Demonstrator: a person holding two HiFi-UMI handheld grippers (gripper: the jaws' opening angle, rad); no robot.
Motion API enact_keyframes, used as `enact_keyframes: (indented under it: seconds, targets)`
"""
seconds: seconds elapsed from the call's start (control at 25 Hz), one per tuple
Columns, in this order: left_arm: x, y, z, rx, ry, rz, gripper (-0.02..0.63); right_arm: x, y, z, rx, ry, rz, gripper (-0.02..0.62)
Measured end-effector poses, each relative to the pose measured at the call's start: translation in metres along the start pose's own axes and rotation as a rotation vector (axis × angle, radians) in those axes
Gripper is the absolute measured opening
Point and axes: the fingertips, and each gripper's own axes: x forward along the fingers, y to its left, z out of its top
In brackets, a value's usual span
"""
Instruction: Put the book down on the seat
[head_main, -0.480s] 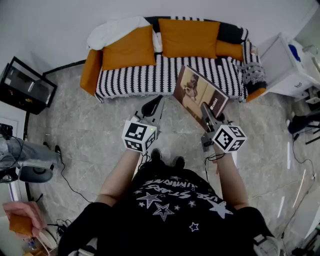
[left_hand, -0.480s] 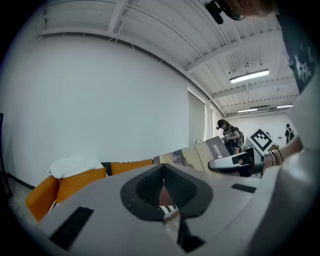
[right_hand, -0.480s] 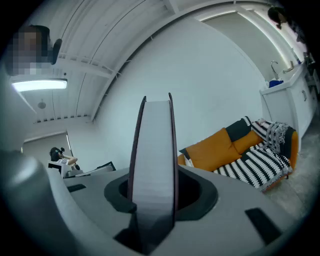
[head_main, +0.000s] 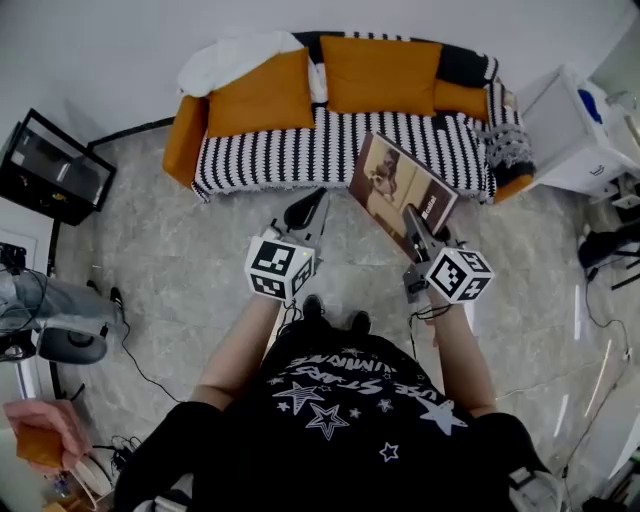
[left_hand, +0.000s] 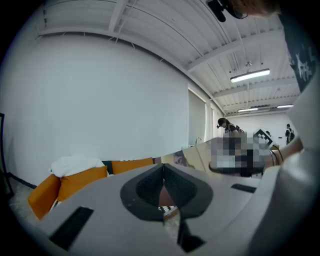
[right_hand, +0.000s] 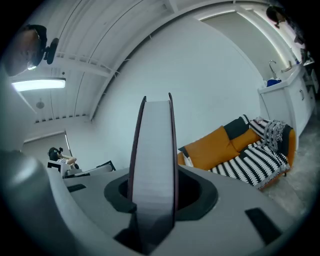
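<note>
Book: thin, stiff, likely light; slick cover may slip. Right tool clamped on its lower edge, frame centre-right. Left tool jaws together, empty. Striped sofa seat at upper centre.

The striped seat of the sofa is bare from its left end to past the middle, so approach over the front edge is open there. Orange cushions line the back edge, and a white blanket lies at the back left corner. A patterned throw covers the right end. The book, clamped in the right gripper, hangs over the front edge toward the right. The floor before the sofa is bare. A white cabinet stands near the right end.
</note>
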Motion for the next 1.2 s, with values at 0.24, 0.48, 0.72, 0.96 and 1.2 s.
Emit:
enact_keyframes:
  seconds: [0.24, 0.48, 0.72, 0.96, 1.2]
  targets:
    - [0.0, 0.0, -0.004, -0.01, 0.006, 0.002, 0.009, -0.001, 0.0, 0.0, -0.004, 0.005, -0.003, 0.152]
    - [0.005, -0.011, -0.004, -0.01, 0.001, 0.008, 0.009, -0.009, -0.004, 0.003, -0.001, -0.005, 0.005, 0.152]
    - [0.015, -0.037, -0.003, 0.005, 0.003, -0.006, 0.009, -0.027, -0.002, 0.009, -0.062, -0.013, 0.094, 0.152]
    - [0.022, -0.06, -0.008, 0.0, -0.003, 0.022, 0.009, -0.044, -0.016, 0.006, -0.071, 0.021, 0.134, 0.153]
    - [0.026, -0.056, -0.02, -0.01, 0.028, 0.046, 0.009, -0.042, -0.033, -0.003, -0.024, 0.05, 0.119, 0.153]
